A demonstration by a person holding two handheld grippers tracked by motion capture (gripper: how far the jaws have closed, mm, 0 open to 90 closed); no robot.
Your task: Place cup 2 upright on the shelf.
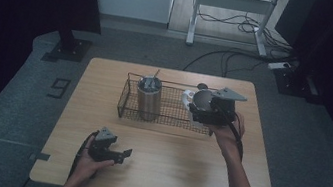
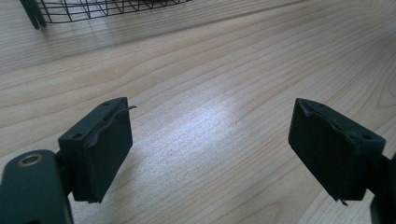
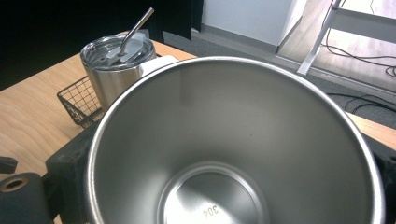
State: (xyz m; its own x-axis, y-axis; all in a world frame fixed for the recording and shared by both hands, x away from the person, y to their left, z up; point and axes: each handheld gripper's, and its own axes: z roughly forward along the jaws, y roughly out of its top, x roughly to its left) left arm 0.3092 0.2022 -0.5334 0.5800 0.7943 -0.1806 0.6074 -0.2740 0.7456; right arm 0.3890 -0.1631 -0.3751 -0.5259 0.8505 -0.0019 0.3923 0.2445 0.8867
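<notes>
A black wire basket stands at the back middle of the wooden table. A lidded steel tumbler with a straw stands upright in its left part. My right gripper is over the basket's right end, shut on an open steel cup. In the right gripper view the cup's bare inside faces the camera, with black jaws at both sides and the tumbler beyond it. My left gripper rests low near the front left, open, with nothing between its pads.
A white object sits in the basket just left of the held cup. The basket's corner lies ahead of the left gripper. Cables and a desk frame are on the floor behind the table, dark stands at either side.
</notes>
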